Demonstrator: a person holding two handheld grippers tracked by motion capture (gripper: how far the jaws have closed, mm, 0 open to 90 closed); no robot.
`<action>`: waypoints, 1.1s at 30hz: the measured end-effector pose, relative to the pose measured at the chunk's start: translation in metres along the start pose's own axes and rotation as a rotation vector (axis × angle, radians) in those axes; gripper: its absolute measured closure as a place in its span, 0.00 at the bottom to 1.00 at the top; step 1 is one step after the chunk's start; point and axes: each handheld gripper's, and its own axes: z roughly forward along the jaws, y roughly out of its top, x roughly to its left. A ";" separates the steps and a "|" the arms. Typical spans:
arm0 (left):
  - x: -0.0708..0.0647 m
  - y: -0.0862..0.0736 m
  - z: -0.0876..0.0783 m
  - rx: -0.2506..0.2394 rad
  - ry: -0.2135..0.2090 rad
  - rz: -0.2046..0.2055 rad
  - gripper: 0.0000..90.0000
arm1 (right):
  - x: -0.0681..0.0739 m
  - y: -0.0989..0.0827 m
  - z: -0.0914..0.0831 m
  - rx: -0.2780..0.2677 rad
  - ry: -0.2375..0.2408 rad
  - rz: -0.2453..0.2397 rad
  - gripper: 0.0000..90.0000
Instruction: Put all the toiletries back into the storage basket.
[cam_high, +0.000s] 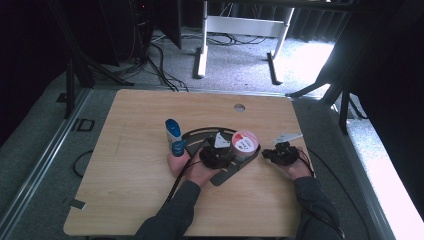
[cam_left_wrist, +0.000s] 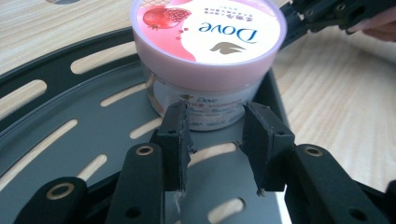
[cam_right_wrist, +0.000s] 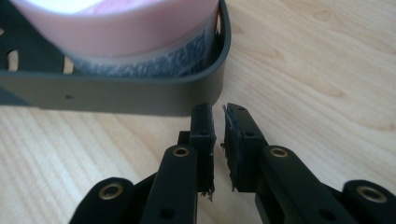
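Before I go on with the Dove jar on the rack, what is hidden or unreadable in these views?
- Dove jar: its base, right gripper view, hidden behind the rack's rim.
- Jar's side label: left gripper view, too blurred to read.
- Blue-capped bottles: high view, too small to identify.
- Pink object: high view, partly covered by the left hand.

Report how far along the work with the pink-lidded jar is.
Done: the Dove jar stands in the black slotted tray. In hand: the left gripper faces it, jaws apart, not gripping. Left: a blue-capped bottle stands outside the tray. The right gripper holds nothing.
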 end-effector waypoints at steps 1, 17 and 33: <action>-0.001 -0.001 -0.003 0.000 -0.008 0.004 0.68 | 0.001 -0.002 -0.001 -0.001 -0.001 0.002 0.89; -0.010 -0.001 -0.052 0.027 -0.047 0.086 0.76 | 0.036 -0.027 -0.011 -0.018 0.013 -0.035 0.88; 0.004 0.003 -0.090 0.030 0.007 0.131 0.90 | 0.068 -0.034 -0.016 -0.044 0.037 -0.073 0.82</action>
